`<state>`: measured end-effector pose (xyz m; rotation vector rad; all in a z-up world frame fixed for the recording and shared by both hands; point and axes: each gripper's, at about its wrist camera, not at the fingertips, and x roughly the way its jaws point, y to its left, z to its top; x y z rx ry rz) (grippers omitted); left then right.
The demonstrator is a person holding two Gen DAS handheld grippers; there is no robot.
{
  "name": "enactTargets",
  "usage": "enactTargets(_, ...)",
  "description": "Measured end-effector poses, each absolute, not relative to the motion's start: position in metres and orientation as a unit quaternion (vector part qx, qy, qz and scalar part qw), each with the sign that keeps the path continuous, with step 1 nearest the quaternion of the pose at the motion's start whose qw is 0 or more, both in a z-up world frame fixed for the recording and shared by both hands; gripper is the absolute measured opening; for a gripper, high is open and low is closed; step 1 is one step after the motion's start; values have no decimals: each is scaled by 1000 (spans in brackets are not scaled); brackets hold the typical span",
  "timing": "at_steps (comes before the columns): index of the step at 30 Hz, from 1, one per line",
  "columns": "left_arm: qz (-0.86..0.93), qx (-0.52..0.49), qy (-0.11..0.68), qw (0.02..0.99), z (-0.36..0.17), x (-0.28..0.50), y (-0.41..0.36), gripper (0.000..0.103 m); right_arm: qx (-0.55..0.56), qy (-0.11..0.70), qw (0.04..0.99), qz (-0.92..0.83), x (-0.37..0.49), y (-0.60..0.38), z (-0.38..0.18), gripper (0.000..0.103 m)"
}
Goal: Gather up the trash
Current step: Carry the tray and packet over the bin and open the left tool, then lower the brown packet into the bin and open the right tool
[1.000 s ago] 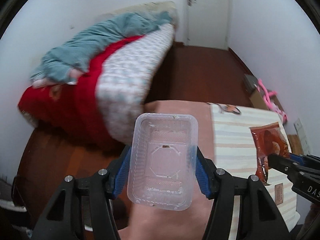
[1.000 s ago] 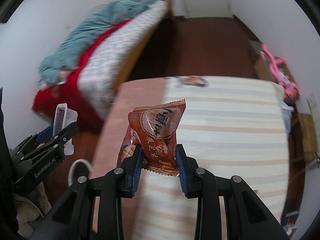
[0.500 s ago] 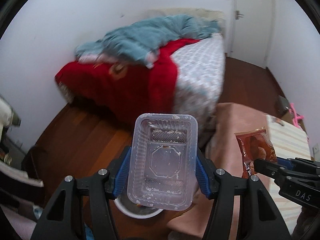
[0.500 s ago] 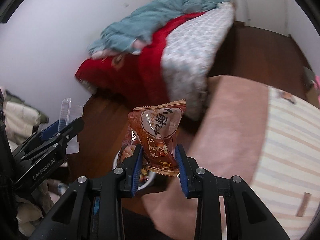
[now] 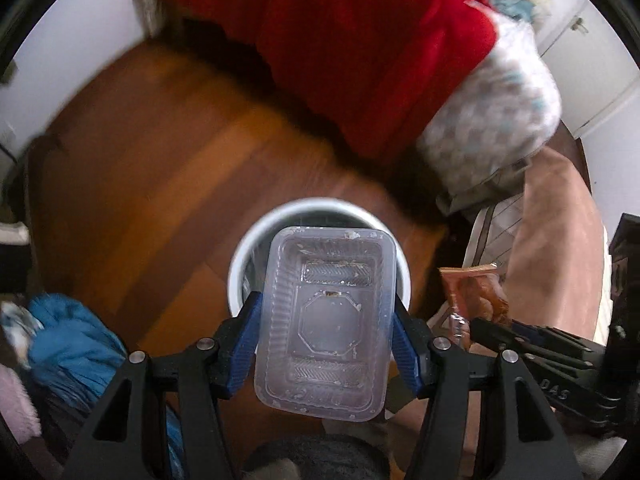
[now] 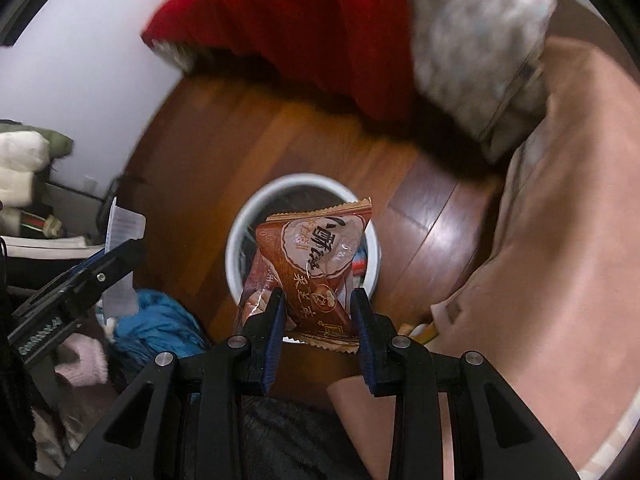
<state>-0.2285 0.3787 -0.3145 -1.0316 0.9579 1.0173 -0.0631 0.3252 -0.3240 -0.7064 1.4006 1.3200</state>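
The clear plastic tray [image 5: 326, 320] is now above the white bin [image 5: 256, 240], while half a second ago the same view showed only a small part of that bin low in the picture and a second ago it showed the table and the bed. The left gripper [image 5: 326, 344] holds the tray clenched between its blue fingers [image 5: 246, 340], by the two long sides, with the open face toward the camera; some crumbs stick inside. In the right wrist view the brown snack wrapper [image 6: 312, 272] also hangs over the mouth of the bin [image 6: 236, 240], and the right gripper [image 6: 320, 320] grasps it at its lower edge, fingers closed on the foil. So both hands have swung away from the table and down toward the floor [image 5: 160, 152], and both pieces of trash have arrived at the place where they should go. The pictures are blurred, which suggests that the hands are not yet at rest. Some trash seems to lie already inside the bin, but it is too dark to name. The next step is probably to open the fingers; the tray looks almost as wide as the bin opening, so it may catch on the rim if it is dropped flat. Beside the bin lies a blue cloth [image 5: 72, 344], and the red blanket [image 5: 360, 40] of the bed is behind.
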Motion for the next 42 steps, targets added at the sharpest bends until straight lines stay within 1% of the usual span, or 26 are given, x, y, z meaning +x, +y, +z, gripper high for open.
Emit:
enactTargets(3, 434, -484, 421, 633, -345, -232, 392, 58, -312, 599, 505, 537, -70, 341, -358, 34)
enactTargets(4, 430, -495, 420, 628, -355, -233, 396, 65, -319, 601, 497, 538, -74, 347, -368, 34)
enactTargets(5, 430, -503, 419, 621, -360, -237, 395, 83, -327, 603, 493, 535, -79, 353, -377, 34)
enactTargets(6, 431, -512, 417, 616, -365, -241, 397, 91, -331, 604, 492, 533, -80, 358, -385, 34)
enactTargets(7, 432, -518, 413, 611, -369, -244, 399, 97, -337, 605, 486, 533, -83, 361, -392, 34)
enactTargets(11, 451, -528, 410, 591, -374, -260, 403, 98, -356, 607, 473, 531, -89, 381, -418, 35)
enactTargets(13, 465, -522, 411, 585, -370, -270, 398, 98, -358, 605, 472, 531, -91, 388, -423, 46)
enactTargets(15, 482, -508, 415, 581, -365, -282, 390, 98, -355, 604, 472, 535, -93, 392, -424, 74)
enactTargets(19, 521, -473, 419, 573, -353, -293, 373, 98, -360, 592, 478, 540, -97, 392, -418, 91)
enactTargets(21, 531, -463, 420, 572, -347, -297, 364, 98, -367, 586, 485, 536, -97, 388, -412, 101)
enactTargets(22, 533, -462, 419, 572, -346, -297, 361, 98, -372, 581, 489, 534, -97, 384, -408, 103)
enactTargets(25, 534, -458, 427, 569, -344, -298, 352, 98, -373, 579, 492, 532, -93, 373, -397, 103)
enactTargets(28, 530, -455, 448, 558, -354, -293, 353, 98, -382, 579, 489, 529, -95, 369, -393, 103)
enactTargets(32, 531, -449, 470, 544, -366, -291, 354, 98, -449, 553, 487, 506, -108, 375, -402, 103)
enactTargets(34, 532, -452, 472, 539, -369, -293, 352, 98, -487, 561, 465, 481, -113, 379, -420, 103)
enactTargets(35, 532, -453, 471, 538, -370, -295, 349, 98, -493, 574, 455, 470, -114, 379, -429, 96)
enactTargets(36, 532, -456, 469, 537, -371, -297, 348, 98, -490, 576, 455, 470, -114, 378, -433, 59)
enactTargets(37, 533, -457, 469, 536, -371, -299, 347, 98, -490, 572, 459, 470, -114, 379, -436, 34)
enactTargets(38, 533, -457, 469, 535, -372, -299, 347, 98, -488, 573, 462, 469, -114, 378, -438, 36)
enactTargets(41, 536, -458, 472, 530, -375, -302, 350, 98, -452, 592, 463, 480, -109, 379, -444, 36)
enactTargets(42, 537, -459, 471, 528, -376, -303, 352, 98, -439, 601, 462, 482, -107, 381, -445, 40)
